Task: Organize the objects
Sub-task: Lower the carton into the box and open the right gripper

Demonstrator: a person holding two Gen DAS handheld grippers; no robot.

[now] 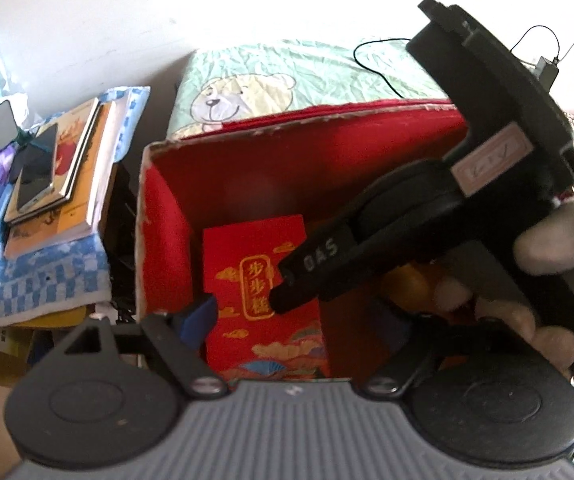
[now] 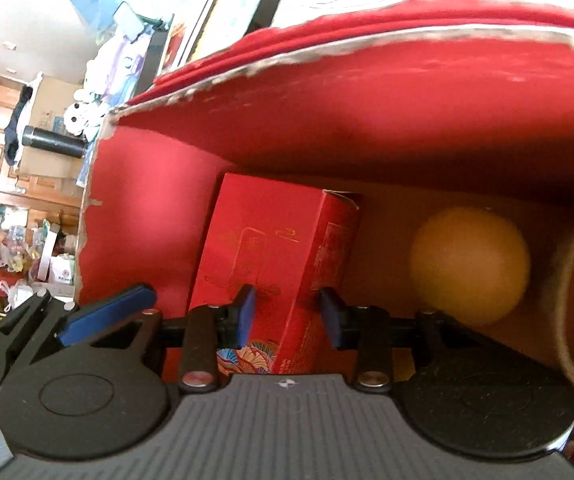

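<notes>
A: Blue pads of your right gripper (image 2: 287, 316) sit closest to the lens, parted a little, straddling the near corner of the small red carton (image 2: 275, 264). Touching or just clear, can't tell.

B: And the left gripper (image 1: 207, 316)?

A: Only 1 blue finger (image 1: 201, 320) shows, beside the same carton, which carries gold lettering. Spread or pressed together, can't tell.

B: Where's the carton?

A: Upright on the floor of the big red box (image 2: 367, 120), near its left wall. Orange ball (image 2: 469, 266) just to its right, a brown tube rim (image 2: 567, 280) past that.

B: Risks?

A: Likely 2. Your pads bite a corner, not flat faces, so closing there could twist or tip the carton toward the ball. Also both tools crowd 1 box; your right gripper's black nose already hangs over the carton in the left view, so they could knock together.
</notes>
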